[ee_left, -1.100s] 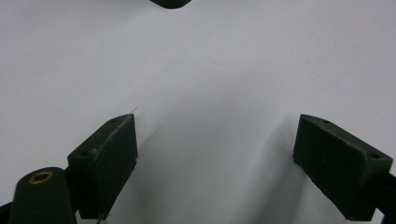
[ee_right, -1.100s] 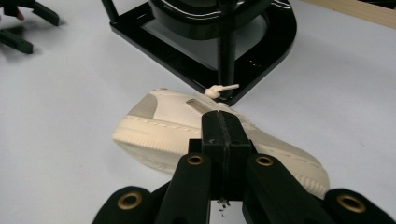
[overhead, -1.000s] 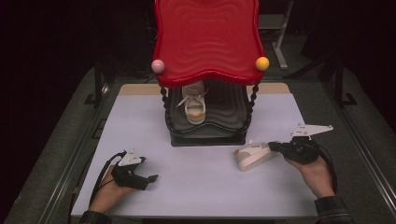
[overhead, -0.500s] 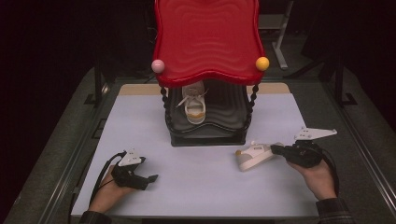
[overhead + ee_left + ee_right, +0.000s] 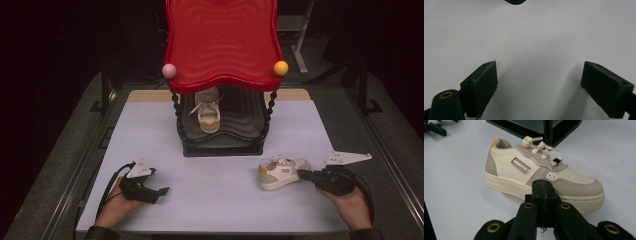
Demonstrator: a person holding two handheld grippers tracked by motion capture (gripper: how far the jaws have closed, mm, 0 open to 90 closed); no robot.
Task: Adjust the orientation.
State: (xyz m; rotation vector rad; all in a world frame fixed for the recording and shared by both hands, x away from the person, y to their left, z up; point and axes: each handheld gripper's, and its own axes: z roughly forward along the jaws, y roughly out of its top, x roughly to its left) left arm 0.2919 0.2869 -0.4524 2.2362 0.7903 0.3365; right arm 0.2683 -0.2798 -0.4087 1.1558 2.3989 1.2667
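Bench [image 5: 150, 140]: pale top, dark surround. Red two-tier shoe rack [image 5: 222, 42] at centre back, wavy red upper shelf, black lower shelf, twisted black posts, pink ball [image 5: 169, 70] and yellow ball [image 5: 281, 68] on front corners.

One small sneaker on the lower shelf [image 5: 207, 111], left side, toe pointing toward the person. Second sneaker [image 5: 283, 170] upright on the bench, front right of the rack, well apart from the first. Cream and grey upper, orange heel tab, knotted laces, flat rubber sole.

Right claw [image 5: 306, 174] at the toe end of the bench sneaker, jaws pressed together with nothing between them; in the right gripper view closed tips sit just in front of the shoe's side, touching or just short of the sole edge, cannot tell which. Right hand [image 5: 352, 207] behind it at the bench's front right.

Left claw [image 5: 544, 82] spread wide, empty, low over bare bench at front left; left hand [image 5: 117, 207] resting there.

Handling guess: shoe small and light, sole stiff, upper soft enough to dent, bench smooth so likely to slide if nudged. Best hold probably across the heel collar or pinching the sidewall near the tongue opening; laces too floppy, toe cap rounded and likely to slip out. Needs jaws opened first.
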